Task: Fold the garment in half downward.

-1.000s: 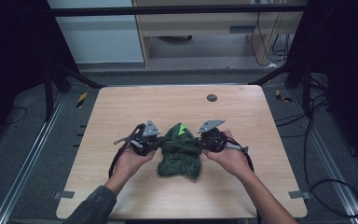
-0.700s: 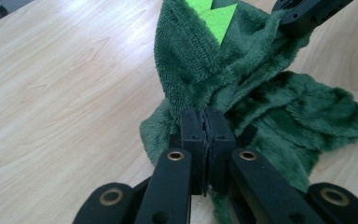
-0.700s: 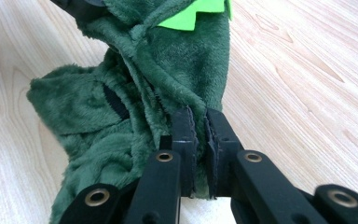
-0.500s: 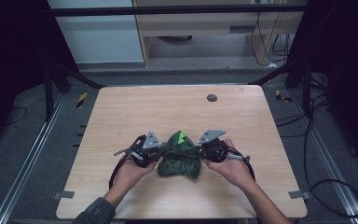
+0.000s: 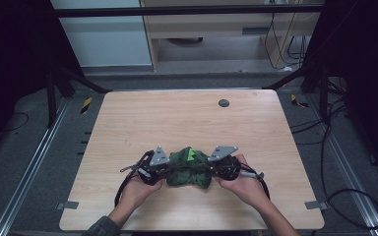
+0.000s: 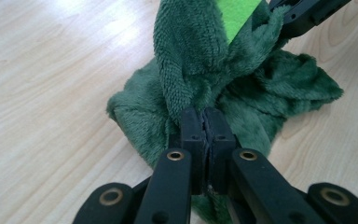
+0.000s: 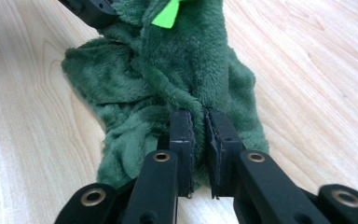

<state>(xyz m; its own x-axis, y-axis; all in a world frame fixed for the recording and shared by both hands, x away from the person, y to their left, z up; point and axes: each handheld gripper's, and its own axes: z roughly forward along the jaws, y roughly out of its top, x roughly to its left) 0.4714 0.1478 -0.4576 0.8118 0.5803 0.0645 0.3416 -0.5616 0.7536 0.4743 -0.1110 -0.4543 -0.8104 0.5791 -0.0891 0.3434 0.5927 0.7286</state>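
A dark green fleece cloth (image 5: pixel 187 171) with a bright green patch (image 5: pixel 191 154) lies bunched on the wooden table (image 5: pixel 177 123), near its front edge. My left gripper (image 5: pixel 166 169) is shut on the cloth's left side. In the left gripper view the jaws (image 6: pixel 205 114) pinch a fold of the cloth (image 6: pixel 191 56). My right gripper (image 5: pixel 211 169) is shut on the cloth's right side. In the right gripper view its jaws (image 7: pixel 198 116) clamp a ridge of the fleece (image 7: pixel 168 70). The two grippers face each other across the cloth, each held in a hand.
A small dark round disc (image 5: pixel 223 103) sits at the far middle of the table. Grey tape tabs (image 5: pixel 314 204) mark the front corners. Cables (image 5: pixel 354 196) trail on the floor to the right, and a black frame surrounds the table.
Both hands have drawn the cloth toward the table's front edge and lowered it. The cloth now lies more bunched between the grippers. Both grips are unchanged.
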